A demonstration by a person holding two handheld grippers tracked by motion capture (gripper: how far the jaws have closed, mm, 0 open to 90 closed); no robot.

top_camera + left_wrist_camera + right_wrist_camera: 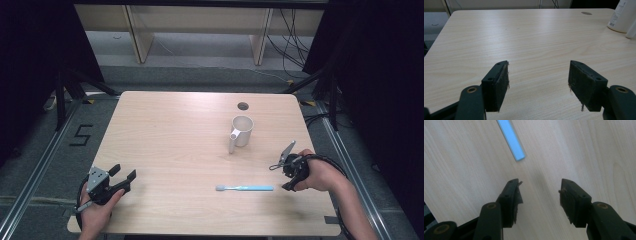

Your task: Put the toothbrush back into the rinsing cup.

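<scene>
Wooden table: bare pale top under both my tools.
Toothbrush: blue, flat near the front edge, handle end just beside my right gripper.
Mug: white, upright, probably empty.
Right gripper: jaws apart, holding nothing.
Left gripper: jaws wide, empty, front-left corner.

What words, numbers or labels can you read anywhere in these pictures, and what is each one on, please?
"5": dark marking on the floor left of the table.
Printed label with a barcode-like patch on the white mug, seen in the left gripper view: too small and blurred to read.
No other text is legible.
</scene>
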